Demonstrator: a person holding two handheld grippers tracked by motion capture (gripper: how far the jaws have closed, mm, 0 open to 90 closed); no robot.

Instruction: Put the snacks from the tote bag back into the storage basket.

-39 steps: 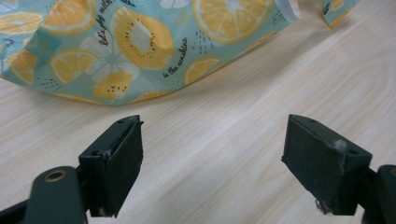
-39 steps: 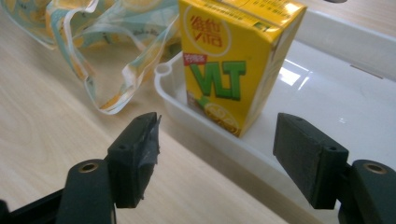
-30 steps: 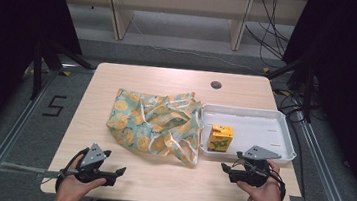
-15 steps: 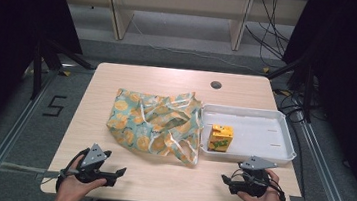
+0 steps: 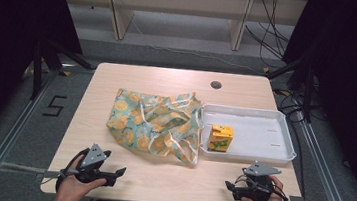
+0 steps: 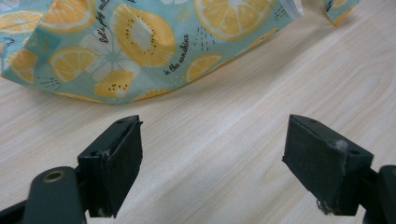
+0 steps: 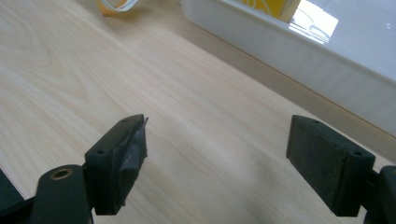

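Now, both grippers sit at the near table edge, apart from the work. The right gripper [image 5: 231,187] has its jaws spread wide, and they have just been opening, with only bare wood between them. The left gripper [image 5: 117,172] also stands wide and empty.

Task's things: the orange juice carton [image 5: 221,137] standing upright at the left end of the white tray [image 5: 261,154], and the fruit-print tote bag [image 5: 154,123] crumpled just beside the tray.

Relative to the right jaws: the tray wall [image 7: 299,56] lies ahead and toward the right-hand jaw, the carton [image 7: 275,6] behind that wall, well beyond the tips. Relative to the left jaws: the bag's hem [image 6: 126,51] lies ahead, nearer the left-hand jaw, not touching.

My reading of the step: reach for carton and bag mouth. To do it well:
- keep the right jaws wide, clear the tray rim from above
- square the pads on two flat carton faces, grip lightly
- left jaws pinch one layer of cloth at the opening, lift to hold it open.
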